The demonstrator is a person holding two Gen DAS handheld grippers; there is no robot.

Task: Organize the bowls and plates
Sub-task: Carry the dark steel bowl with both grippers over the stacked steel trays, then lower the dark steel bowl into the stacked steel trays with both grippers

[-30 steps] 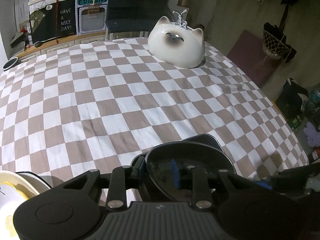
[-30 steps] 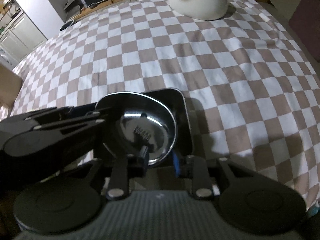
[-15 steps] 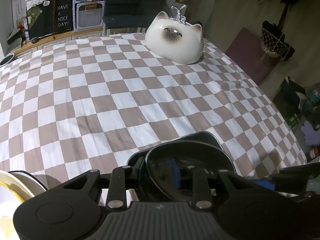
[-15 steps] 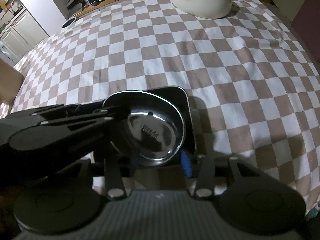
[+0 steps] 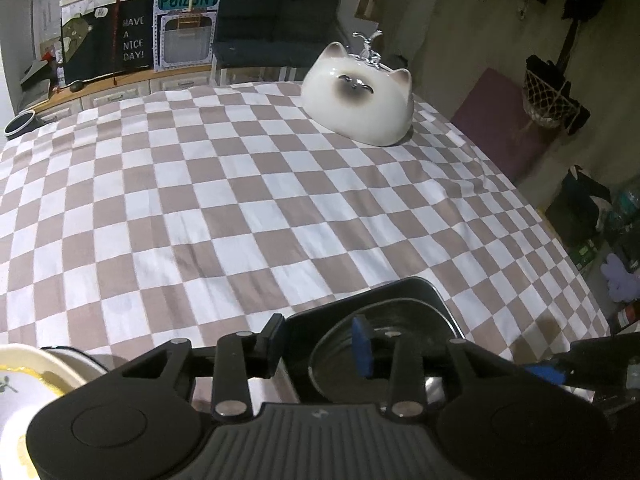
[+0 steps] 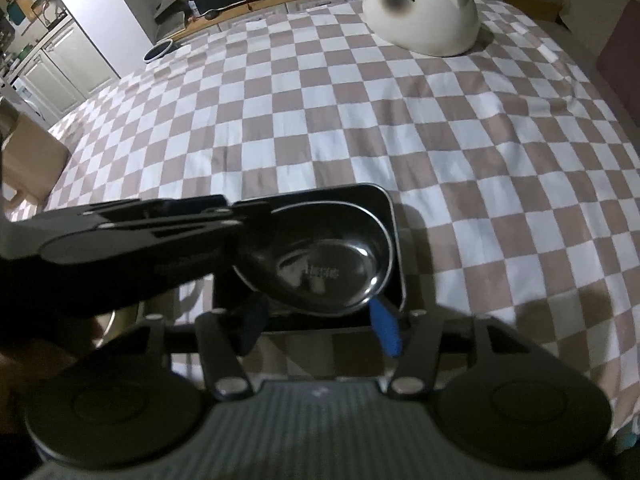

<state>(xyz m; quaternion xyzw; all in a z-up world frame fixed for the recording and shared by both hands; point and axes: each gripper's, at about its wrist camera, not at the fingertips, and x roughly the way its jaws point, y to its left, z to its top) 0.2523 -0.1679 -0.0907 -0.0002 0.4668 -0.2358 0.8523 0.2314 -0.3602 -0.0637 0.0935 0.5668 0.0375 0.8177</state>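
Note:
A shiny oval metal bowl (image 6: 320, 264) sits inside a black rectangular tray (image 6: 394, 240) on the checked tablecloth. The bowl (image 5: 384, 344) and tray (image 5: 400, 288) also show in the left wrist view. My left gripper (image 5: 316, 344) is open, its fingers spread around the bowl's left rim; it also shows from the side in the right wrist view (image 6: 240, 220). My right gripper (image 6: 320, 320) is open just in front of the tray's near edge, touching nothing.
A white cat-face bowl (image 5: 358, 96) lies upside down at the table's far right. White plates with a yellow rim (image 5: 32, 392) sit at the near left. The table's right edge (image 5: 560, 248) drops to the floor.
My left gripper has opened and let go of the metal bowl, which now rests in the tray. My right gripper has opened and drawn back slightly.

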